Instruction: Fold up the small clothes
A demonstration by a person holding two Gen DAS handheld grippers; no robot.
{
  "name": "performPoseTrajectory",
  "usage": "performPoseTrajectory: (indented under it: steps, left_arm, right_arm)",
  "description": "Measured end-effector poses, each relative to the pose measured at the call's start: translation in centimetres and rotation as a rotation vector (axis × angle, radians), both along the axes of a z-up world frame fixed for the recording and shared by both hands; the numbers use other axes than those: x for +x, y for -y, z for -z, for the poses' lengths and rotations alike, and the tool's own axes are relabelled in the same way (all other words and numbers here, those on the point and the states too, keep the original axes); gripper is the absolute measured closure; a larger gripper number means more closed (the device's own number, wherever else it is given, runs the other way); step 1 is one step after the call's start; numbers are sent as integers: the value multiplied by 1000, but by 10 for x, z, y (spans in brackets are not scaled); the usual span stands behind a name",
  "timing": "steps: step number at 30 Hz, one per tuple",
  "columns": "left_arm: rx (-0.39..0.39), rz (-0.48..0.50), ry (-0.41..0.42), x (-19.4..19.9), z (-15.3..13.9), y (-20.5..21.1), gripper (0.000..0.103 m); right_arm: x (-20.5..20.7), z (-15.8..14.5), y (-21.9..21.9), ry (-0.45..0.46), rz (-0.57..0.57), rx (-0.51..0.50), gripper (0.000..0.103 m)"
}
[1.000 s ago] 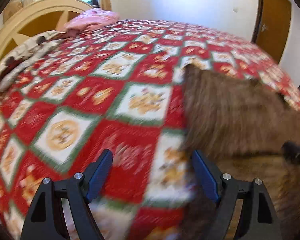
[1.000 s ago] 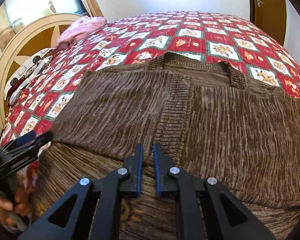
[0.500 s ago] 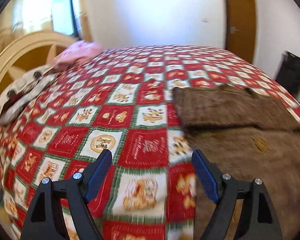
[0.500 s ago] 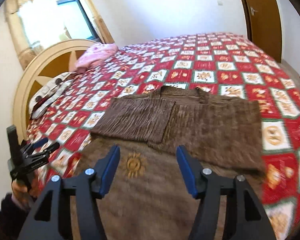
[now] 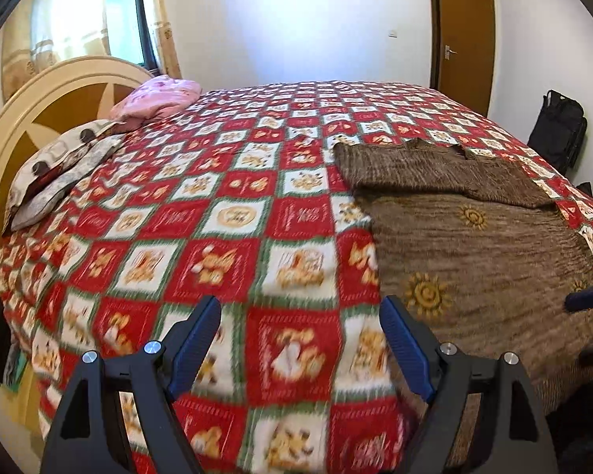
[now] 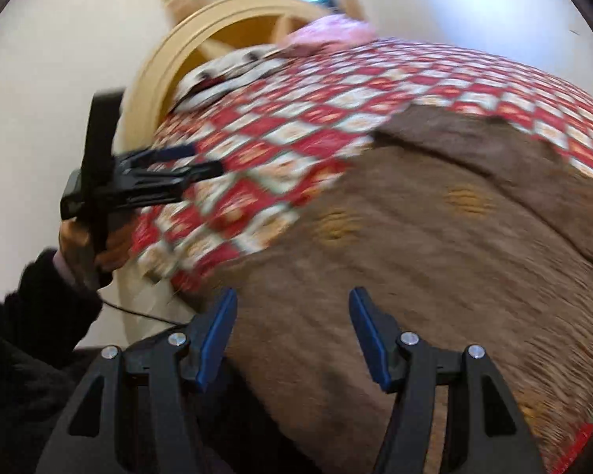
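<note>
Pillows (image 5: 59, 166) and a pink bundle (image 5: 158, 96) lay at ten o'clock on the patchwork bedspread (image 5: 217, 237). Motion blur softened the right view. The brown sweater (image 5: 474, 237) lay at three o'clock, neckline toward twelve. Left gripper (image 5: 300, 347) and right gripper (image 6: 292, 335) were spread, empty.

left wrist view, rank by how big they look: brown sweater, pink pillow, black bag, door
1. brown sweater, largest by far, though nearest the camera
2. door
3. pink pillow and black bag look alike; both far, so unranked
</note>
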State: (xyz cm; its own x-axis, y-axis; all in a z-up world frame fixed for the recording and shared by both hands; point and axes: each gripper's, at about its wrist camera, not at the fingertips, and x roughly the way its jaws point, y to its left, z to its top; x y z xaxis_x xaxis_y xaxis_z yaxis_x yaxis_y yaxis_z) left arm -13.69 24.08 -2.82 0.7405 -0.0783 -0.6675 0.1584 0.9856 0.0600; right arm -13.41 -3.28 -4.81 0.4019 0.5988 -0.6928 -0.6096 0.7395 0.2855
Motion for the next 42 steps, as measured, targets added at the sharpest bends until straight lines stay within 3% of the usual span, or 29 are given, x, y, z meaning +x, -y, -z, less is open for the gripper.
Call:
performPoseTrajectory:
  steps: [2, 5, 8, 14, 15, 16, 17, 18, 20, 24, 28, 32, 37, 42]
  left_arm:
    - [14, -21, 6, -12, 2, -11, 20]
    - [41, -76, 75, -17, -8, -22, 20]
    - [-14, -92, 79, -16, -14, -34, 20]
    - [-9, -153, 68, -11, -11, -48, 20]
    - [-11, -154, 66, -11, -10, -49, 20]
    - [-9, -154, 64, -11, -10, -50, 20]
    - [-5, -153, 65, -11, -9, -50, 20]
    - [3, -151, 66, -11, -8, -49, 20]
    - [11, -137, 65, -11, -6, -47, 20]
    - [30, -62, 64, -10, -1, -34, 20]
    - [97, 110, 65, -4, 6, 1, 20]
    - [195, 412, 114, -1, 14, 50, 20]
    - [352, 768, 156, 3, 26, 99, 20]
    - [401, 1070, 173, 2, 31, 123, 20]
  right_arm:
    - [2, 7, -26, -10, -67, 13, 34]
    - [2, 19, -55, -43, -151, -22, 33]
    - [-3, 34, -87, -21, -227, -114, 33]
    - [-3, 68, -114, -21, -288, -245, 34]
    - [-5, 71, -114, -24, -287, -268, 36]
    - [-6, 75, -115, 2, -279, -296, 52]
    - [-6, 75, -114, 30, -278, -302, 75]
    - [-4, 73, -111, 28, -275, -292, 82]
    - [8, 67, -100, -28, -243, -218, 89]
    - [32, 52, -61, -106, -155, -53, 89]
    - [65, 44, -5, -223, -62, 171, 89]
    - [84, 49, 20, -303, -19, 297, 89]
    - [88, 48, 21, -336, -90, 323, 89]
    - [90, 43, 26, -346, -130, 308, 89]
